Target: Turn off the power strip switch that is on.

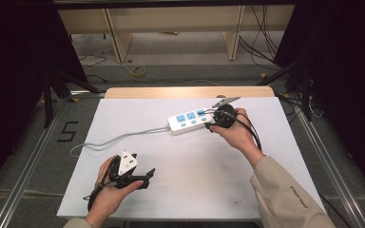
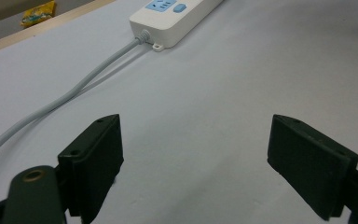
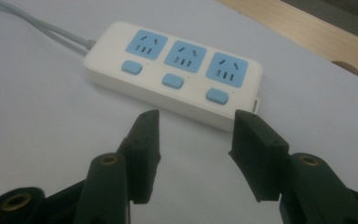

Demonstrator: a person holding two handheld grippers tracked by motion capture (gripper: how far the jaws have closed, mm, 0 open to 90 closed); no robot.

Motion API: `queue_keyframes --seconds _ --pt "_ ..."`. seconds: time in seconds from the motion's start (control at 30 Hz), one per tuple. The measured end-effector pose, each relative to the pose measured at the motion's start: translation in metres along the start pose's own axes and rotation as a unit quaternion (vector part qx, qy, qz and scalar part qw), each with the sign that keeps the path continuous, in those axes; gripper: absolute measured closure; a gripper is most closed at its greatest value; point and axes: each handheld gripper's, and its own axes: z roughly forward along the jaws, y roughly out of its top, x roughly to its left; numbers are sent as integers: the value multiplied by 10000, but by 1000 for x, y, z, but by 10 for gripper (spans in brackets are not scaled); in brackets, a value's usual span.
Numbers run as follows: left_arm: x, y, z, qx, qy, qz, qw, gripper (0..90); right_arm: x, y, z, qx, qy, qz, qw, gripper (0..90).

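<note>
Right tool (image 3: 193, 140) open, just beside white three-socket power strip (image 3: 172, 72); left tool (image 2: 193, 163) open over bare bench (image 1: 195, 166), well apart.

A white power strip (image 1: 187, 121) lies flat on the white-covered counter (image 1: 209, 166), toward its far side. It has three blue sockets, each with a blue switch. Its grey cord (image 1: 119, 137) trails leftward off the counter's edge.
</note>
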Motion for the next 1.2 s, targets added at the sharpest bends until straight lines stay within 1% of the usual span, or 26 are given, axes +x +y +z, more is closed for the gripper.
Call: queue_keyframes --seconds 0.13,0.33,0.47,0.73,1.03,1.2 --pt "0 0 0 28 -7 -11 10000 178 1 -4 -5 -40 34 -8 10000 506" --pt "-1 0 1 36 2 -1 10000 178 3 -9 -13 -132 15 -5 9999 496" --pt "-1 0 1 37 4 0 10000 178 3 -10 -15 -136 2 -20 9999 493" --pt "0 -1 0 41 4 -2 10000 178 5 -15 -25 -243 52 -30 9997 489" --pt "1 -1 1 46 20 -1 10000 177 4 -29 -41 -381 171 85 9991 471" --pt "2 -1 1 41 38 -36 10000 177 1 -39 -50 -415 156 83 9990 462"
